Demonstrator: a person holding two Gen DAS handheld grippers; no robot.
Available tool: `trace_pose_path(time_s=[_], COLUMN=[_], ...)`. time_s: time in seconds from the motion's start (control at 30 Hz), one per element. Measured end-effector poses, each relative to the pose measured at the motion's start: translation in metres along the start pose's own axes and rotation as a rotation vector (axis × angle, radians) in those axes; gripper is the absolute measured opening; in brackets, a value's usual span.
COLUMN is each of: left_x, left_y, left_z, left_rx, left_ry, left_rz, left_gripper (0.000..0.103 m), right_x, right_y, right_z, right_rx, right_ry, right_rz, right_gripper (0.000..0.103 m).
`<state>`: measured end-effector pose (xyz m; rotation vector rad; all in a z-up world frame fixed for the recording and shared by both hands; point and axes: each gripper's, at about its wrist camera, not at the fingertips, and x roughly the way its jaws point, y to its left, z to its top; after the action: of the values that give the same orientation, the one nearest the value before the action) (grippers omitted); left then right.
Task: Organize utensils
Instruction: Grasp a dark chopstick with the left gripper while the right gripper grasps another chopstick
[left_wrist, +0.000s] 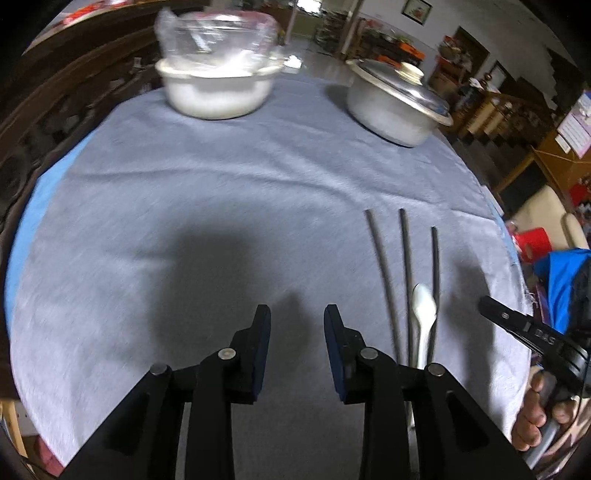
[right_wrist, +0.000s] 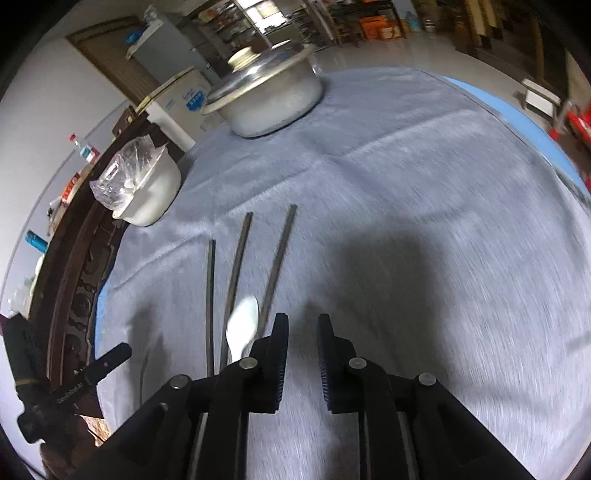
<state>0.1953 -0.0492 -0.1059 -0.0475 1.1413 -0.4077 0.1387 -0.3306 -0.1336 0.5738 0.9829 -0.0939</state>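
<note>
White spoon (left_wrist: 424, 310) among chopsticks (left_wrist: 405, 266), right of spread, empty left tool (left_wrist: 296, 314).

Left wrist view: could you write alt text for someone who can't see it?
Three dark chopsticks and a white spoon lie side by side on a grey tablecloth, right of the empty, open left gripper. Behind stand a plastic-covered white bowl and a lidded metal pot.

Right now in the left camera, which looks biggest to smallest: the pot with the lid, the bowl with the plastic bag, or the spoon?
1. Pot with the lid and bowl with the plastic bag: about alike, too close to rank.
2. Spoon: smallest, though nearest the camera.
</note>
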Motion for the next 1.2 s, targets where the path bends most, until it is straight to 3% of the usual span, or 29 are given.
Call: trace_pose_path(time_s=[0.23,0.47,0.6,0.7,1.2], left_x=[0.034,0.060,0.067,0.073,0.114], left_y=[-0.031,-0.049,-0.052,-0.057,-0.079], left_z=[0.047,0.070,0.083,0.091,0.096], left_rx=[0.044,0.068,0.052,0.037,-0.001], left_ry=[0.072,0.145,0.172,0.193,0.234], left_rz=[-0.031,-0.043,-0.062,-0.059,-0.015], left_gripper=[0.030,0.030,0.030,0.030,0.030], right_x=[0.044,0.079,0.086,0.087,0.064], right_y=[0.015,0.023,0.028,0.032,0.006], right_z=[0.048,0.074,0.079,0.078,0.061], right_rx=[-0.015,0.005,-0.001,-0.028,-0.105], right_ry=[0.085,0.172,0.176,0.170,0.136], right_rz=[-0.027,-0.122,-0.169,-0.202,-0.234], right_gripper=[0.017,0.017,0.018,0.012,0.008])
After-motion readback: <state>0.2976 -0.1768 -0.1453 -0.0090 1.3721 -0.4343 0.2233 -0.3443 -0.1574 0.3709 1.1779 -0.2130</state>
